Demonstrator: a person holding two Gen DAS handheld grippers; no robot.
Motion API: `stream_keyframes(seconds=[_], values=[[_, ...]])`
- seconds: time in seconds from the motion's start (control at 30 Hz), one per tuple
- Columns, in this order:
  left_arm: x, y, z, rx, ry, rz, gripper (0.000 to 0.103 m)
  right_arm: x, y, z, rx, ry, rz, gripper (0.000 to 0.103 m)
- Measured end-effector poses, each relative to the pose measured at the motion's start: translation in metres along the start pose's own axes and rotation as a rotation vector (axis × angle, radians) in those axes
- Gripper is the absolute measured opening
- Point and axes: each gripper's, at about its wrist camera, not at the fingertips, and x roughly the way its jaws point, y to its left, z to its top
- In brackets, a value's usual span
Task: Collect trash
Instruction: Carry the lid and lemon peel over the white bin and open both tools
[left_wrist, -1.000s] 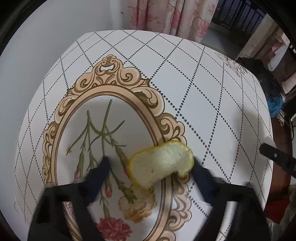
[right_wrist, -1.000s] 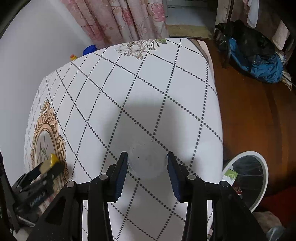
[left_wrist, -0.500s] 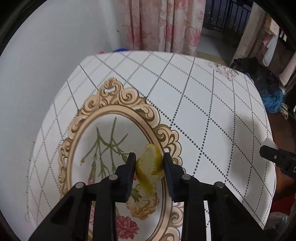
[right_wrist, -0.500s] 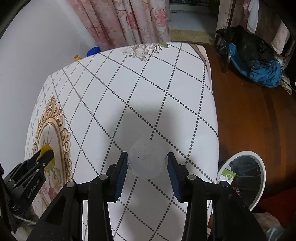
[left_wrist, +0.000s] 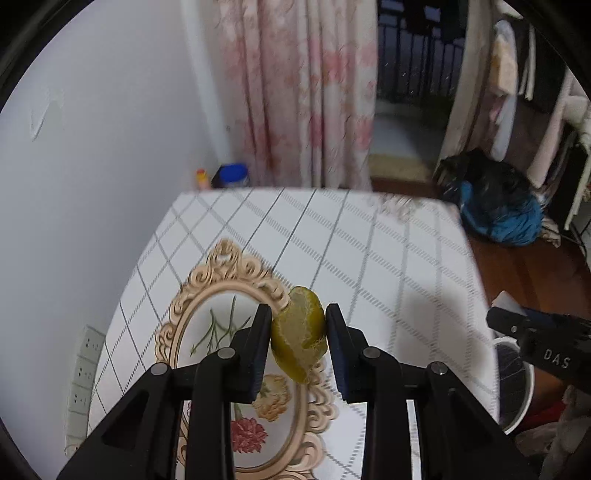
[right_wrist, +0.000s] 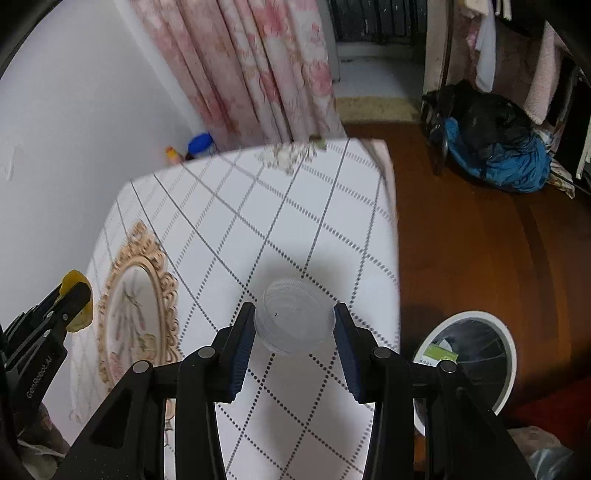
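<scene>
My left gripper (left_wrist: 297, 332) is shut on a yellow citrus peel (left_wrist: 299, 334) and holds it above the table's ornate oval print. The same peel (right_wrist: 75, 299) shows at the left edge of the right wrist view, pinched in the left gripper (right_wrist: 74, 301). My right gripper (right_wrist: 294, 325) is shut on a clear plastic cup (right_wrist: 294, 320), lifted above the checked tablecloth (right_wrist: 258, 229). A white-rimmed trash bin (right_wrist: 476, 354) with a black liner stands on the floor right of the table, some trash inside it.
A white wall runs along the table's left side. Pink floral curtains (right_wrist: 258, 70) hang behind. A blue-lidded jar (right_wrist: 201, 146) stands on the floor past the far table edge. A pile of black and blue clothes (right_wrist: 495, 147) lies on the wooden floor at the right.
The left gripper closed on the peel and lifted it off the table. Both grippers have risen, the right one still carrying the cup.
</scene>
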Motion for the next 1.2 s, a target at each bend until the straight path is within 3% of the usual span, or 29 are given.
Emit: stream_keyframes(seconds=[0.23, 0.43, 0.57, 0.77, 0.97, 1.1, 1.2], values=[[-0.049, -0.05, 0.023, 0.054, -0.1, -0.102, 0.027, -0.074, -0.045, -0.001, 0.056, -0.117, -0.004, 0.044], [-0.064, -0.122, 0.029, 0.132, -0.116, -0.232, 0.027, -0.118, -0.126, -0.017, 0.152, -0.156, -0.078, 0.044], [-0.049, -0.179, 0.018, 0.192, -0.05, -0.32, 0.027, -0.114, -0.19, -0.04, 0.234, -0.108, -0.14, 0.044], [0.008, -0.257, -0.01, 0.257, 0.163, -0.431, 0.027, -0.067, -0.278, -0.078, 0.374, 0.019, -0.169, 0.044], [0.051, -0.313, -0.037, 0.358, 0.271, -0.453, 0.028, -0.014, -0.34, -0.11, 0.473, 0.125, -0.159, 0.044], [0.081, -0.337, -0.043, 0.382, 0.354, -0.463, 0.033, 0.019, -0.361, -0.115, 0.514, 0.184, -0.143, 0.044], [0.092, -0.345, -0.044, 0.412, 0.397, -0.432, 0.04, 0.03, -0.368, -0.12, 0.531, 0.213, -0.136, 0.045]])
